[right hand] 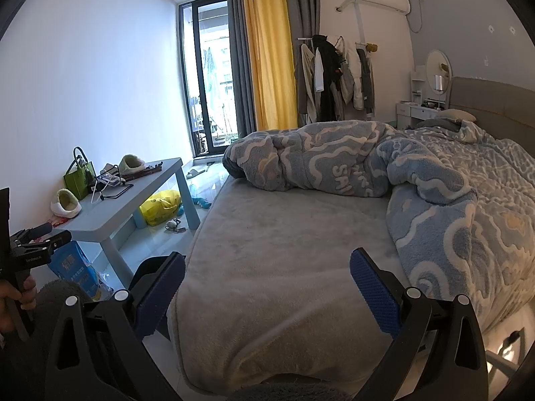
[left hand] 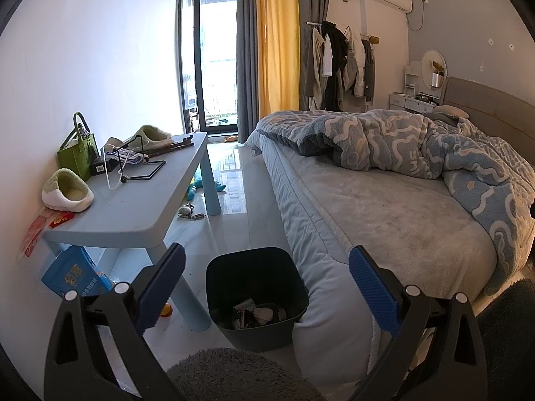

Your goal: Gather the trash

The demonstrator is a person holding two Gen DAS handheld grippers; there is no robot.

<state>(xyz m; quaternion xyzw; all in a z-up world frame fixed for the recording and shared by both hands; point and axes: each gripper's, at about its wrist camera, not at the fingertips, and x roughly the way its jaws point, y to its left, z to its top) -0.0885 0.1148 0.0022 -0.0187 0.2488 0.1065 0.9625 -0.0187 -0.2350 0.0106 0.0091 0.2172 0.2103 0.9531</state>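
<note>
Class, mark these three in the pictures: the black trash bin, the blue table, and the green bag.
black trash bin [left hand: 220,287], left wrist view, on its left outer wall.
blue table [left hand: 140,207], left wrist view, on the bare top.
green bag [left hand: 72,162], left wrist view, on its front panel.

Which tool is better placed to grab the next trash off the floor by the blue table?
Left. The left tool is open over the bin, facing the blue table; the right tool faces the bed.
</note>
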